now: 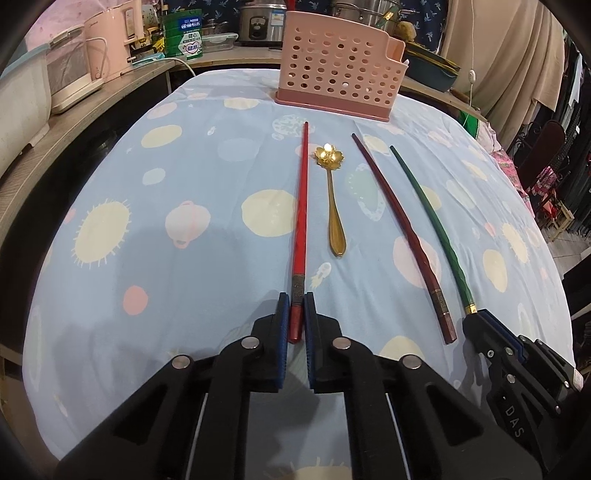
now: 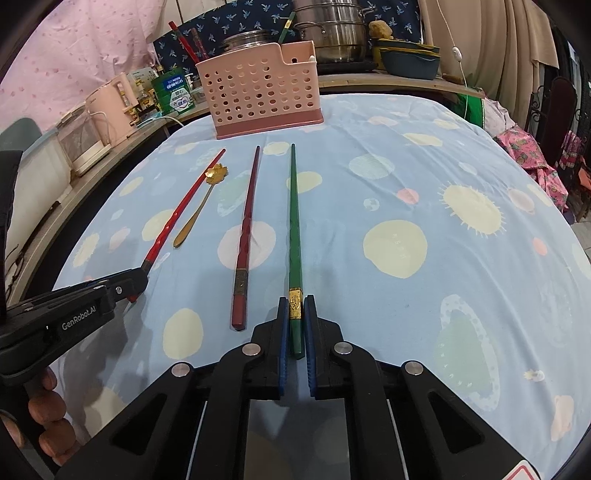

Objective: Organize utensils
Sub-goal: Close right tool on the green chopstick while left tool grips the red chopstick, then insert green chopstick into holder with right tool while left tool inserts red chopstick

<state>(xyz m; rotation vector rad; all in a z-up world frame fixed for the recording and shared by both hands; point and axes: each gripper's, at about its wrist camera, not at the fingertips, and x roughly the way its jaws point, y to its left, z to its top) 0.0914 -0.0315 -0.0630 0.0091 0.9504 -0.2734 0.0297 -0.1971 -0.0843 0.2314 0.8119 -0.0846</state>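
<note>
On the blue patterned tablecloth [image 1: 184, 177] lie a red chopstick [image 1: 300, 221], a gold flower-bowled spoon [image 1: 334, 206], a dark red chopstick [image 1: 402, 236] and a green chopstick [image 1: 432, 229], side by side. My left gripper [image 1: 296, 299] is shut on the thick near end of the red chopstick. My right gripper [image 2: 296, 302] is shut on the thick end of the green chopstick [image 2: 294, 221], just behind its gold band. The right gripper [image 1: 476, 317] also shows at the left wrist view's lower right. A pink perforated utensil holder [image 1: 334, 70] stands at the table's far side.
Behind the table a counter carries a pink kettle [image 1: 110, 40], a green tin [image 1: 183, 33], steel pots [image 2: 328, 33] and a blue dish [image 2: 410, 61]. Several chopsticks stand in the holder [image 2: 258, 92]. A hand [image 2: 48, 406] grips the left tool. Clothes hang at the right.
</note>
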